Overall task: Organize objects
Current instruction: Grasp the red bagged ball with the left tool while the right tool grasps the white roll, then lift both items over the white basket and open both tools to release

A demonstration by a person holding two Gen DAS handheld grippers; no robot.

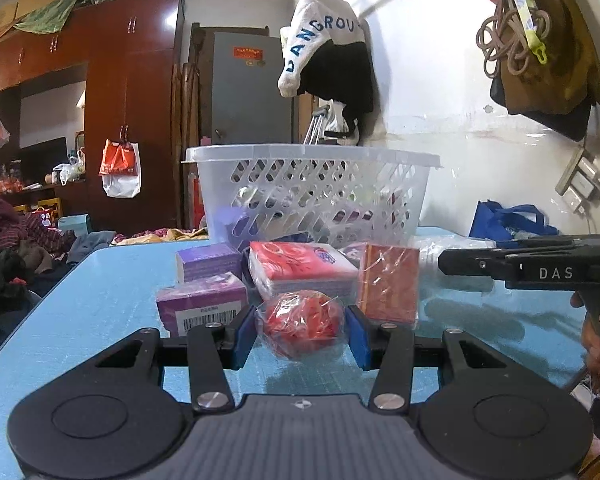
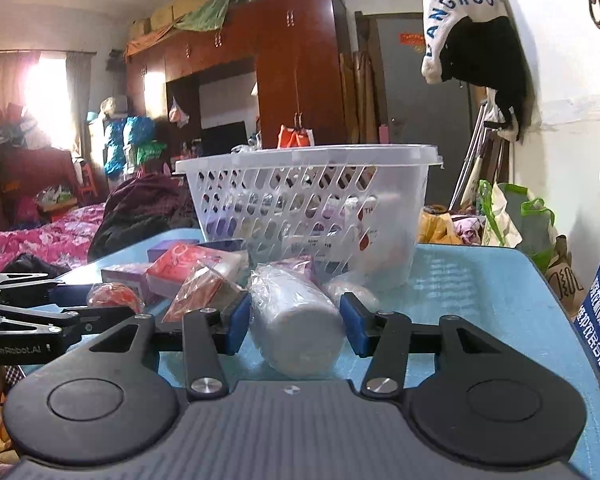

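Left wrist: left gripper (image 1: 302,330) fingers clamp red ball (image 1: 300,322); right gripper (image 2: 296,322) fingers clamp white roll (image 2: 296,312).

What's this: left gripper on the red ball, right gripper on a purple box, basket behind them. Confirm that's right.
One thing is wrong. The right gripper is on a white roll wrapped in clear plastic, not a purple box, as the right wrist view shows. The left gripper is on the red ball, and the basket stands behind them.

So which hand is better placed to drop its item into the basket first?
Neither clearly: the left gripper clamps the red ball, the right gripper the white roll, both facing the basket.
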